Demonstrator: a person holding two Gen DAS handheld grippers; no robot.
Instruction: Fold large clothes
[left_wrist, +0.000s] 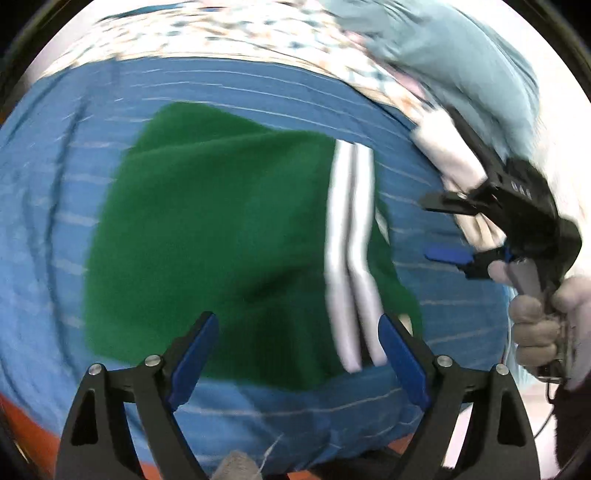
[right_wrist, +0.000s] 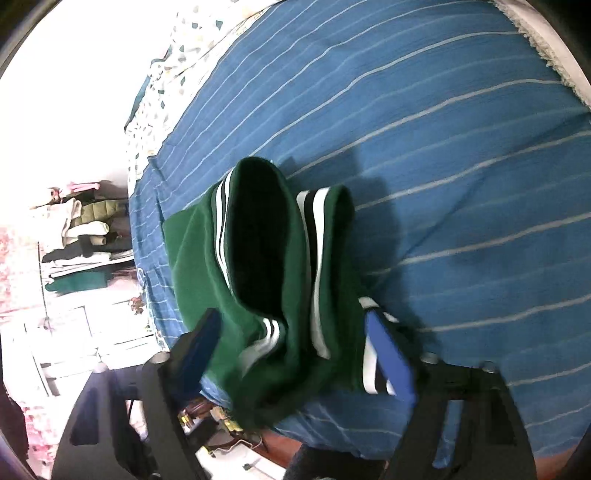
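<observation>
striped blue bedcover (left_wrist: 258, 88) | green garment (left_wrist: 207, 236) | both grippers' fingers (left_wrist: 400, 354) spread, empty

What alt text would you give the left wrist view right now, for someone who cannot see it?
A green garment with white stripes lies on a blue striped bedsheet, with the left gripper above it, jaws open and empty. At the right edge a hand holds the right gripper, its jaws also open, beside the garment. The image is motion-blurred.

Blue bedspread with thin white stripes (right_wrist: 461, 155) spread flat. Speckled white sheet (right_wrist: 166, 74) along its far edge. Pale teal cloth (left_wrist: 461, 55) bunched beyond. Shelves of stacked folded clothes (right_wrist: 81, 240) beside the bed.
</observation>
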